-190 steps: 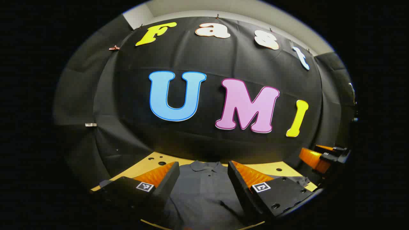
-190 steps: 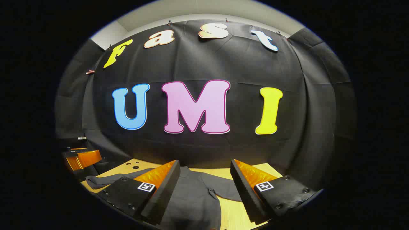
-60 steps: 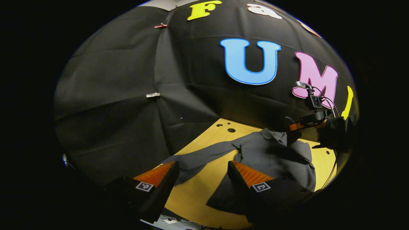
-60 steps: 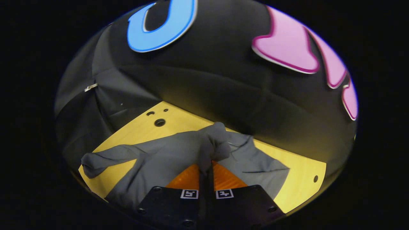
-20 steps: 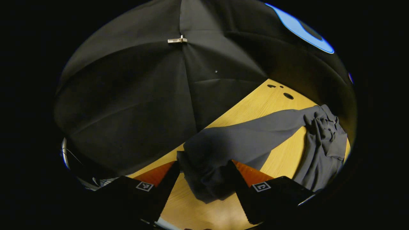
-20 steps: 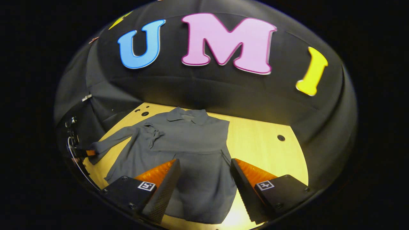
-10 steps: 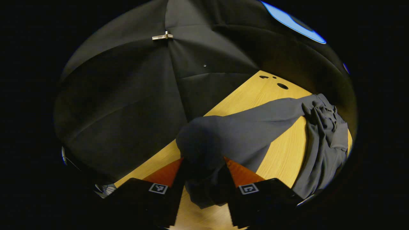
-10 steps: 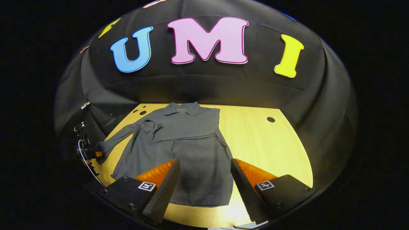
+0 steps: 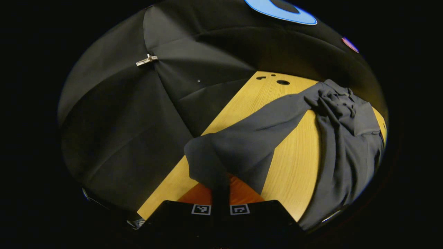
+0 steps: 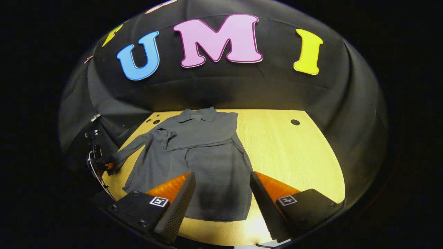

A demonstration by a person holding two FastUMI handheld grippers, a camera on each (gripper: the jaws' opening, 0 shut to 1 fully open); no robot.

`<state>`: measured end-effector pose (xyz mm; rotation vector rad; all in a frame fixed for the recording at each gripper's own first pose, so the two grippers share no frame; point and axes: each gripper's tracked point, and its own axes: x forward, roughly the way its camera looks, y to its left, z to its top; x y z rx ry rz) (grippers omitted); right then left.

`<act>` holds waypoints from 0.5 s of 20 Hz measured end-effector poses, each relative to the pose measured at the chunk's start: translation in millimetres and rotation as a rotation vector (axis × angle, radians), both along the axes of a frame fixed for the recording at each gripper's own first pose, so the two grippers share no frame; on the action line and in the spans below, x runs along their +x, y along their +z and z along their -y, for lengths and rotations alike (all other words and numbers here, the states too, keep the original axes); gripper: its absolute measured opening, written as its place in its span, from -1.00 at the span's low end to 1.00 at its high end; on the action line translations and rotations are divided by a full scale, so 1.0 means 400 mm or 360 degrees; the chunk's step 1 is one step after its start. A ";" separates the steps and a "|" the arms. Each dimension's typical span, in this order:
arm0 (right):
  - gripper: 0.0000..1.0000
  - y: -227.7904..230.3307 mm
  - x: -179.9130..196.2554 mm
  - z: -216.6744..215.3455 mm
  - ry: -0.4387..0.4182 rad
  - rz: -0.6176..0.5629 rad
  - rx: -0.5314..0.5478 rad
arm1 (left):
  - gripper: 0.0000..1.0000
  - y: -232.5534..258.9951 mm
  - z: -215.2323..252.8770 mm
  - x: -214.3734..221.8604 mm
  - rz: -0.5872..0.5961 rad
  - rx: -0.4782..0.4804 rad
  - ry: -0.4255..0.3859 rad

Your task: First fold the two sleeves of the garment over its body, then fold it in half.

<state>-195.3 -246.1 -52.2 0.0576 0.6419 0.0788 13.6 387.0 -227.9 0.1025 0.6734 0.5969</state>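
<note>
Pinching sleeve point(image 9: 242, 145) | left gripper point(image 9: 220, 193) clamped | right gripper point(image 10: 221, 197) agape

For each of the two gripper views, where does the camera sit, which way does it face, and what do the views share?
Left gripper view: rides the left gripper, low at the table's side edge, looking along the sleeve its shut fingers pinch, toward the shirt.
Right gripper view: rides the right gripper, raised over the table's front edge, facing the back wall; open fingers frame the shirt's hem.
Shared: shirt, sleeve, table; the left gripper shows at its left.
</note>
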 end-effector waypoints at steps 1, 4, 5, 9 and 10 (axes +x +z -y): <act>0.95 0.002 0.006 0.010 -0.0004 0.0011 0.0011 | -0.89 0.025 0.012 0.007 0.0024 -0.0010 0.0005; 1.00 0.004 0.023 0.037 -0.0021 0.0040 0.0049 | -0.89 0.123 0.044 0.055 0.0103 0.0005 -0.0021; 0.99 0.008 0.029 0.051 -0.0031 0.0051 0.0048 | -0.89 0.162 0.061 0.075 0.0132 0.0017 -0.0046; 0.99 0.031 0.049 0.082 -0.0066 0.0127 0.0138 | -0.89 0.298 0.147 0.176 0.0254 0.0022 -0.0098; 0.99 0.032 0.058 0.092 -0.0080 0.0142 0.0153 | -0.89 0.329 0.173 0.201 0.0274 0.0013 -0.0117</act>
